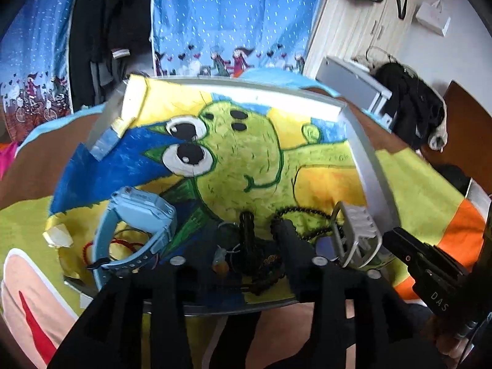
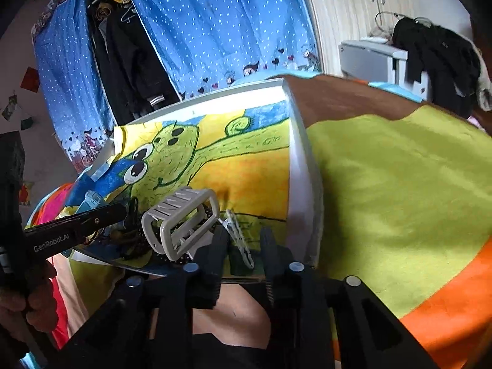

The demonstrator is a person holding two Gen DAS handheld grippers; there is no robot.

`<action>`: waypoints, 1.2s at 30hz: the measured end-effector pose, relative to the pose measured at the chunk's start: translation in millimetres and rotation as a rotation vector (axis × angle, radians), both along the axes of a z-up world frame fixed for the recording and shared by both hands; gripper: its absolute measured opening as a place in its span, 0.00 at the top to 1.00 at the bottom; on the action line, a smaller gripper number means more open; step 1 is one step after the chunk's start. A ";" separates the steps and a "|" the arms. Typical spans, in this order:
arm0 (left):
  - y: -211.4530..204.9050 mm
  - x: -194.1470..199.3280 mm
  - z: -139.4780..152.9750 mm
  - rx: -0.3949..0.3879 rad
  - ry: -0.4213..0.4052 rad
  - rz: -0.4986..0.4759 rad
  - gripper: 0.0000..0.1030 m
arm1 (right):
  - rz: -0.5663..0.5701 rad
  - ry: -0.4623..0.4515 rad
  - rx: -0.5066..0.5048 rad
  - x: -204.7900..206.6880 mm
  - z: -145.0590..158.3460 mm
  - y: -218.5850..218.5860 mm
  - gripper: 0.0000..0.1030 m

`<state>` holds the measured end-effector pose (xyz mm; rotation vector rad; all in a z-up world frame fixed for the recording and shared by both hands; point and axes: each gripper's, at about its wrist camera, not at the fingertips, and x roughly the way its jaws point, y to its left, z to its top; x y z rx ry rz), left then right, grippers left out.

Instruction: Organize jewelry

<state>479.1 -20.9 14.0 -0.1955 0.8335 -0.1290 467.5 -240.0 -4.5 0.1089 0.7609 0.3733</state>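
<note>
A white-framed tray (image 1: pixel 364 153) lined with a green cartoon drawing lies on a bed. In it, at the near edge, are a blue watch (image 1: pixel 135 233), a red bead bracelet (image 1: pixel 87 247), a black bead string (image 1: pixel 307 213) and a grey hair claw (image 1: pixel 356 233). My left gripper (image 1: pixel 264 227) is open, its fingertips over dark beads and small items at the near rim. In the right wrist view my right gripper (image 2: pixel 243 240) is open around a thin white hair clip (image 2: pixel 238 236), beside the grey hair claw (image 2: pixel 181 223). The left gripper's finger (image 2: pixel 83 224) enters from the left.
The tray (image 2: pixel 299 166) rests on a green, yellow and orange blanket (image 2: pixel 399 190). Blue dotted curtains (image 1: pixel 233 15) and hanging dark clothes (image 1: pixel 98 30) stand behind. A white cabinet (image 2: pixel 369 55) with black clothing is at the far right. Torn paper bits (image 1: pixel 58 236) lie at the tray's left.
</note>
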 end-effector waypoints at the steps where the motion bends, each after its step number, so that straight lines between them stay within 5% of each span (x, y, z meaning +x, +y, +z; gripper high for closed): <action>1: -0.1 -1.8 3.2 0.001 -0.009 0.006 0.60 | -0.003 -0.009 0.000 -1.2 2.2 -0.9 0.79; 17: 2.6 -63.3 72.7 0.048 -0.231 0.128 0.05 | -0.056 -0.241 0.014 -51.5 63.6 -11.9 0.29; 27: 15.9 -121.6 107.6 0.046 -0.309 0.147 0.04 | -0.053 -0.359 0.039 -103.9 96.6 -14.2 0.00; 36: 18.1 -202.8 130.8 0.099 -0.409 0.117 0.04 | -0.027 -0.450 0.037 -171.5 118.4 4.4 0.00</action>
